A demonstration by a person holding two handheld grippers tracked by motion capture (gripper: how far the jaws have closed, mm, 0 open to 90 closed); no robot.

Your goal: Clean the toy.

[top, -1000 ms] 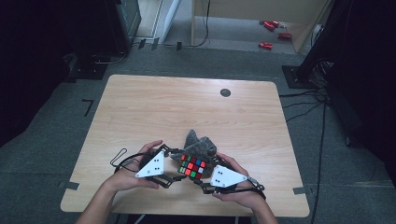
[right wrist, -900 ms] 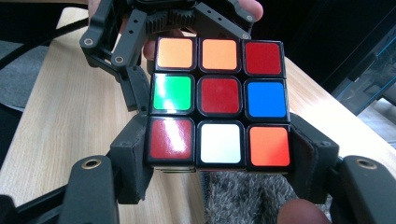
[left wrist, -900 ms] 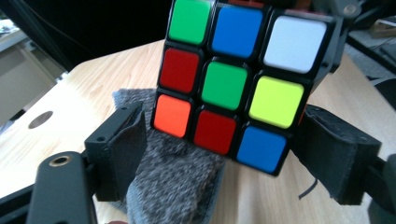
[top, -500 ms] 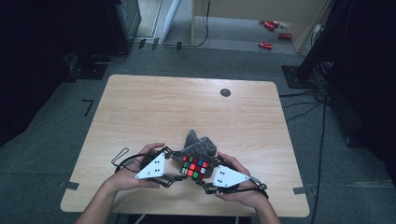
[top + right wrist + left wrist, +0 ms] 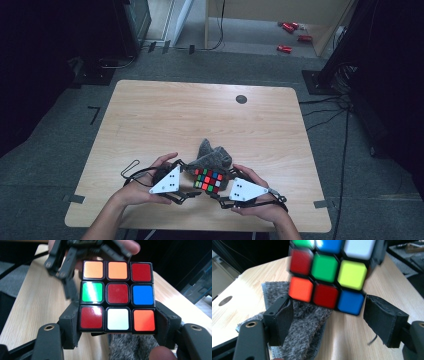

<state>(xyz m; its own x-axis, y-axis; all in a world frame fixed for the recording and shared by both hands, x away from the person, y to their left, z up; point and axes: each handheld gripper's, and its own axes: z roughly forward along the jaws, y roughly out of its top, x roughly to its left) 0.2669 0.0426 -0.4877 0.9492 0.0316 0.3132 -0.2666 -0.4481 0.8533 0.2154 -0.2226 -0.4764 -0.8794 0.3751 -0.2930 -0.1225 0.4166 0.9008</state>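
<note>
A scrambled colour cube (image 5: 208, 180) hangs just above the wooden table (image 5: 200, 115) near its front edge, between my two grippers. My right gripper (image 5: 117, 325) is shut on the cube (image 5: 117, 293), its pads clamping the bottom row from both sides. In the high view the right gripper (image 5: 224, 186) sits right of the cube. My left gripper (image 5: 328, 320) has just been opening. Its pads (image 5: 384, 322) flank the lower edge of the blurred cube (image 5: 325, 272) without pressing on it. From the left, the left gripper (image 5: 190, 181) meets the cube.
A crumpled grey cloth (image 5: 212, 156) lies on the table just behind and under the cube. A dark round hole (image 5: 241, 99) sits near the table's far edge. Red objects (image 5: 285, 48) lie on the floor beyond, and cables trail from both grippers.
</note>
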